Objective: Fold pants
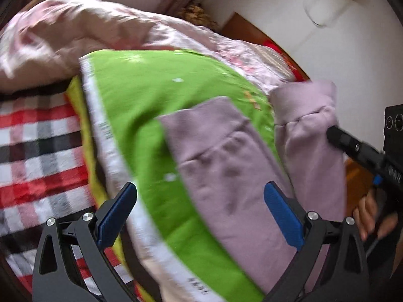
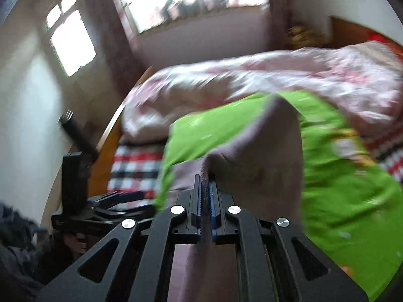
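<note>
a: pants (image 1: 226, 171), mauve knit, lying partly on green quilt (image 1: 151, 115) atop bed; plaid blanket (image 1: 37, 151) at far left, pink floral duvet (image 1: 75, 32) bunched behind. frames motion-blurred.

b: left gripper (image 1: 200, 214)?

a: jaws wide apart, nothing between blue pads (image 1: 283, 219); hovering above flat waistband end of pants, not touching as far as can be judged.

b: further right?

a: other part of pants lifted off quilt, cuff bunched, pinched at tip of right gripper (image 1: 332, 133). confirmed from right wrist view: right gripper (image 2: 206, 196) closed tight on a ridge of mauve fabric, cloth draping forward over quilt (image 2: 352, 201) and down under the fingers. left tool visible low at left there, well apart from the clamp point.

b: step in hand?

a: judged as first fold, early: one leg or end picked up, being carried across toward the part lying flat. fold not yet laid.

b: next move calls for?

a: probably bringing held edge over flat half, lining up edges, lowering before release. left gripper likely needed to pin or catch lower layer so knit does not drag across the slick quilt. exact layer count in right clamp: cannot tell.
</note>
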`<state>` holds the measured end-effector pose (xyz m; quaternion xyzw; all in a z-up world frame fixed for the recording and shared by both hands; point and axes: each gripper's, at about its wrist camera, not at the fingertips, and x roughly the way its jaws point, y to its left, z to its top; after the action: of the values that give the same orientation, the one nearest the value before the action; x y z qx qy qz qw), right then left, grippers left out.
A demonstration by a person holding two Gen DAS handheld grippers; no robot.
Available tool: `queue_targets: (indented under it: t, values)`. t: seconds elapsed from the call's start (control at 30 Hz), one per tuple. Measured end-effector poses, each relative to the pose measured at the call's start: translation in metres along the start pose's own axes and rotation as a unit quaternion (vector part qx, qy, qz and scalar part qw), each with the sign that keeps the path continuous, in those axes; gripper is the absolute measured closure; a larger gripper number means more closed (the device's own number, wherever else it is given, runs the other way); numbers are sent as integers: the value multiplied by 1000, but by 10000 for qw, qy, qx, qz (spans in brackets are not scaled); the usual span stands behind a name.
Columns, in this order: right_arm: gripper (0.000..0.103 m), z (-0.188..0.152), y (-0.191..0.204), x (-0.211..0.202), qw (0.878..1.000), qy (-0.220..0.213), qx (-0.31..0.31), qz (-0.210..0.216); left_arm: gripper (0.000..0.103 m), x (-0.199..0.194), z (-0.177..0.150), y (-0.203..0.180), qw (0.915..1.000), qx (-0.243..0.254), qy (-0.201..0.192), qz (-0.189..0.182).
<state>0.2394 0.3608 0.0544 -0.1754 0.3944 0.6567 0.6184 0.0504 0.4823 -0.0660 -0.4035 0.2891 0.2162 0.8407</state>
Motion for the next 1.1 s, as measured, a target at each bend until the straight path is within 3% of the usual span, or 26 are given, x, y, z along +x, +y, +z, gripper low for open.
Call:
queue_targets:
  t: [0.1, 0.2, 0.23, 0.27, 0.3, 0.37, 0.43, 0.53, 0.57, 0.63, 0.7, 0.8, 0.97, 1.1]
  values:
    - [90, -9, 15, 47, 9980, 578, -174, 190, 2, -5, -6, 26, 9991, -274, 99, 293]
    - [88, -14, 9, 52, 9977, 531, 15, 409, 2, -13, -13, 42, 9985, -359, 164, 389]
    - [73, -14, 0, 44, 9980, 410, 148, 463, 2, -16, -14, 44, 9986, -339, 161, 384]
    - [33, -13, -10, 34, 9983, 261, 265, 451, 2, -18, -14, 45, 9989, -300, 154, 320]
    - [21, -16, -20, 21, 9982, 80, 355, 467, 2, -20, -14, 44, 9993, -284, 143, 215]
    - [28, -17, -36, -2, 9982, -165, 386, 422, 2, -23, -11, 38, 9995, -260, 117, -117]
    - [35, -19, -53, -19, 9990, -268, 333, 109, 3, -20, -7, 24, 9985, -147, 99, -526]
    - [53, -26, -83, -26, 9985, -297, 414, -179, 6, -7, 0, 0, 9966, 94, 119, -811]
    - [53, -30, -93, -22, 9982, -227, 462, -301, 7, 0, 4, -9, 9962, 172, 149, -842]
    - [53, -33, -102, -11, 9978, -122, 490, -436, 7, 12, 7, -19, 9964, 278, 171, -785]
    - [55, -31, -108, 6, 9973, 3, 494, -547, 16, 27, 10, -25, 9968, 320, 240, -692]
    - [58, -23, -111, 22, 9974, 63, 398, -592, 16, 43, 13, -24, 9978, 295, 342, -483]
    - [63, -11, -113, 36, 9984, 73, 297, -484, 22, 43, 19, -17, 9985, 173, 310, -412]
    - [65, -9, -115, 34, 9986, -30, 302, -427, 22, 30, 22, -28, 9984, 452, 82, -327]
